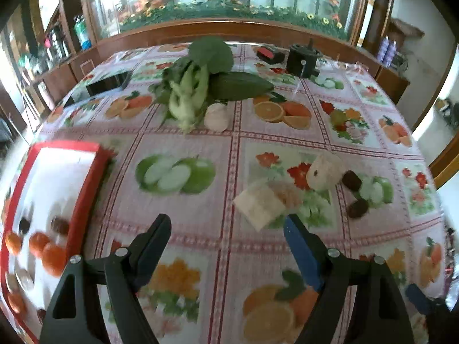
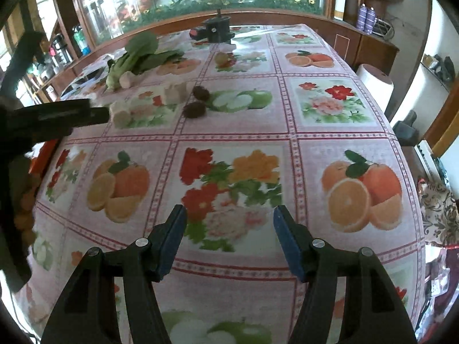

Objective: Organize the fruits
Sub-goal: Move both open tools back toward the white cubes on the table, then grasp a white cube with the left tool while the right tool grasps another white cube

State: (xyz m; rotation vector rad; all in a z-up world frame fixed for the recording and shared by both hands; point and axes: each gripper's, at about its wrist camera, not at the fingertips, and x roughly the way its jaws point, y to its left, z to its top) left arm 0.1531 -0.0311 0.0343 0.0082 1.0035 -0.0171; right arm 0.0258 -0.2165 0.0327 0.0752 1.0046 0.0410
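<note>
A red-rimmed white tray [image 1: 86,189] at the left holds several oranges [image 1: 51,258] and small dark fruits [image 1: 60,225]. Two dark spiky fruits [image 1: 351,179] [image 1: 358,207] lie on the tablecloth at the right, next to two pale cut blocks [image 1: 259,203] [image 1: 325,173]. My left gripper [image 1: 226,223] hangs open and empty above the cloth, between the tray and the blocks. In the right wrist view the dark fruits [image 2: 200,93] [image 2: 195,110] lie far ahead. My right gripper [image 2: 229,210] is open and empty over a printed flower square. The left gripper's finger [image 2: 97,114] reaches in from the left.
Bok choy [image 1: 186,97], a cucumber [image 1: 241,86] and a pale bulb [image 1: 216,116] lie at the back middle. A black device [image 1: 302,60] and a dark tray [image 1: 109,81] stand near the far edge. A wooden cabinet runs behind the table. The table edge drops away at right [image 2: 401,143].
</note>
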